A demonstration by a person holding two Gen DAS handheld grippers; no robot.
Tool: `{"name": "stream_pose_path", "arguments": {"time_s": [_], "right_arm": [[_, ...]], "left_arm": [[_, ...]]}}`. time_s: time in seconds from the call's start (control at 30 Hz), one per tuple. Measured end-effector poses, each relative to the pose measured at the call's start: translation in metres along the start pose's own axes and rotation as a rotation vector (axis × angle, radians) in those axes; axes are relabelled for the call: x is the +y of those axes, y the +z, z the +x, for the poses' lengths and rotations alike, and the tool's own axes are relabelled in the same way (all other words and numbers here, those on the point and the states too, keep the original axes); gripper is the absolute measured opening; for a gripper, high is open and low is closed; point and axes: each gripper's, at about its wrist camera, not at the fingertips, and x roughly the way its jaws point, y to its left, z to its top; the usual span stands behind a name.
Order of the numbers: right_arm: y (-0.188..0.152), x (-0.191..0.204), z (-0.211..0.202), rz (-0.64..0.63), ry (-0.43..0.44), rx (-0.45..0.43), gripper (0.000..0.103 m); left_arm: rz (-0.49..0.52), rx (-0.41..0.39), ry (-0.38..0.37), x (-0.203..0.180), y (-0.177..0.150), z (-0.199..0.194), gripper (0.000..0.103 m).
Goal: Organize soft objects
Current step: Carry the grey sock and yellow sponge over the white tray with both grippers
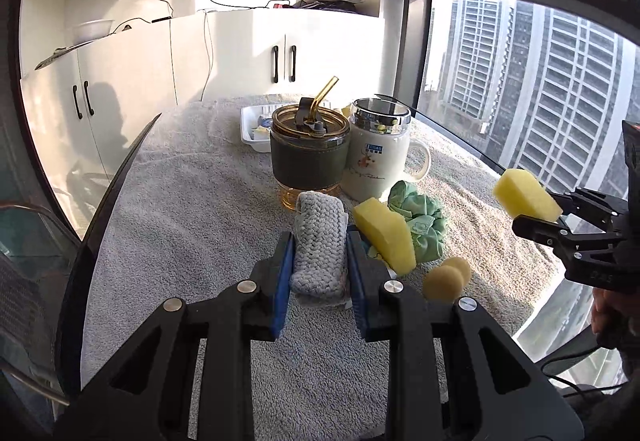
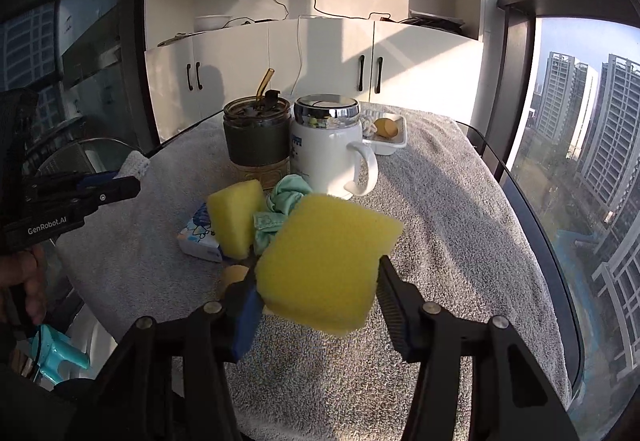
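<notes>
My left gripper point(image 1: 318, 261) is shut on a grey knitted cloth point(image 1: 320, 245), held just above the grey towel; its tip shows in the right wrist view point(image 2: 134, 163). My right gripper point(image 2: 320, 293) is shut on a yellow sponge point(image 2: 326, 265) and holds it in the air; it also shows at the right of the left wrist view point(image 1: 528, 193). A second yellow sponge point(image 1: 386, 235) point(image 2: 236, 215) leans on a green scrunchie point(image 1: 420, 225) point(image 2: 280, 209). Two round beige puffs point(image 1: 446, 279) lie beside them.
A glass tumbler with a straw point(image 1: 308, 157) and a white mug point(image 1: 378, 153) stand behind the soft things. A white tray point(image 2: 386, 139) with small items sits at the back. A tissue pack point(image 2: 200, 235) lies under the sponge. A window runs along the right.
</notes>
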Motion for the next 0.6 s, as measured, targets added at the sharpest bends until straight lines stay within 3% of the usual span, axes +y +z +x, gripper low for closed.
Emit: {"name": "stream_pose_path", "arguments": {"time_s": [0.33, 0.6], "right_arm": [[0.098, -0.023, -0.031, -0.155, -0.044, -0.15, 0.056], [0.186, -0.039, -0.01, -0.295, -0.078, -0.196, 0.056]], "left_arm": [[0.118, -0.137, 0.071, 0.024, 0.088, -0.016, 0.024], [0.216, -0.173, 0.091, 0.041, 0.178, 0.018, 0.024]]}}
